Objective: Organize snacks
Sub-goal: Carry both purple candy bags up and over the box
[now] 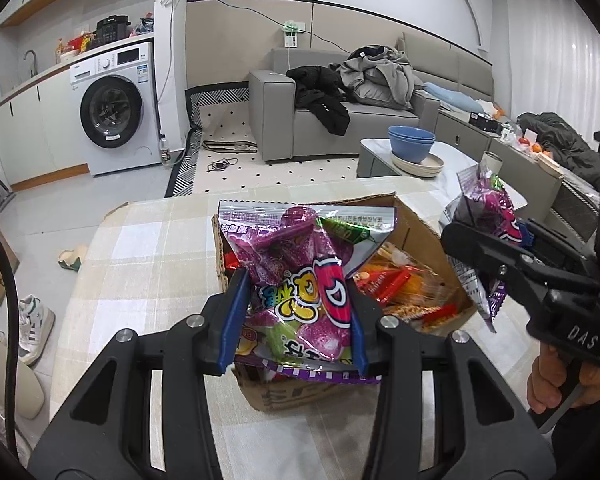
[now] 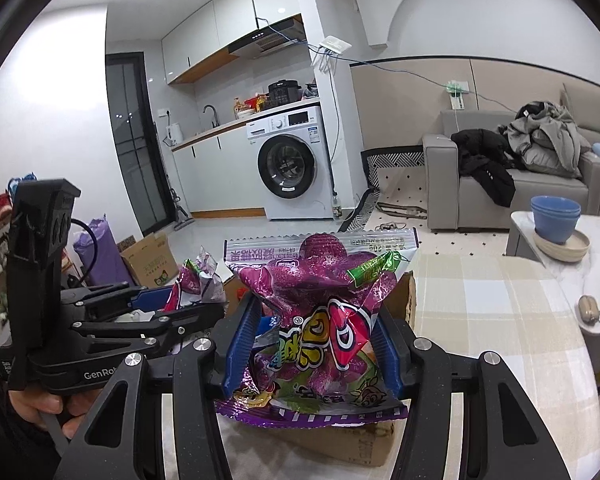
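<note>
My left gripper (image 1: 296, 320) is shut on a purple candy bag (image 1: 300, 264) and holds it above an open cardboard box (image 1: 416, 220) of mixed snacks (image 1: 404, 288). My right gripper (image 2: 312, 344) is shut on a second purple candy bag (image 2: 320, 312) over the same box (image 2: 340, 448). The right gripper with its bag also shows in the left wrist view (image 1: 496, 236) at the right of the box. The left gripper shows in the right wrist view (image 2: 188, 304) at the left, holding its bag (image 2: 196, 280).
The box stands on a table with a checked cloth (image 1: 148, 248). A low table behind holds blue bowls (image 1: 411, 142) on plates. A grey sofa with clothes (image 1: 340, 92), a washing machine (image 1: 116, 112) and another carton on the floor (image 2: 148, 256) are further off.
</note>
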The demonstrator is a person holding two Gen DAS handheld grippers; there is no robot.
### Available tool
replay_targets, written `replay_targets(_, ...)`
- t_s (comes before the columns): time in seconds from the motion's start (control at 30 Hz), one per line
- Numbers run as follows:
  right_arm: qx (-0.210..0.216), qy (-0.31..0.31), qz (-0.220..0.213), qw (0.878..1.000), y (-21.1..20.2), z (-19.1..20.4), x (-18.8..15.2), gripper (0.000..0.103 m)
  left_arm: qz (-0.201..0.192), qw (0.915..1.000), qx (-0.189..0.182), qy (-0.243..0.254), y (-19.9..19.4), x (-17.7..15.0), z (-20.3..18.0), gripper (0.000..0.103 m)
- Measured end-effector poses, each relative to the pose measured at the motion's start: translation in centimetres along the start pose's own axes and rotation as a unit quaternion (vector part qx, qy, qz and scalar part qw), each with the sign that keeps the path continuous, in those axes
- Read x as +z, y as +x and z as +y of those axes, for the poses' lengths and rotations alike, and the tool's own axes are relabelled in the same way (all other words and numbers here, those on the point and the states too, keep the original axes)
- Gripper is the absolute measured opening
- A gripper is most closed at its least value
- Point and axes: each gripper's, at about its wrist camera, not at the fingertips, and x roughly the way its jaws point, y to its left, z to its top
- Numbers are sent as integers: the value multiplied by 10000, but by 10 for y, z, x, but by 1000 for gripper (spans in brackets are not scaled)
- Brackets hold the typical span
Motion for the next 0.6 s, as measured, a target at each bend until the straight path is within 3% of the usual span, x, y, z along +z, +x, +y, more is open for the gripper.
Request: replay_targets(0.6, -222, -148, 357, 9990, 41, 8, -8, 54, 88, 9997, 157, 134, 41, 2, -1, 41)
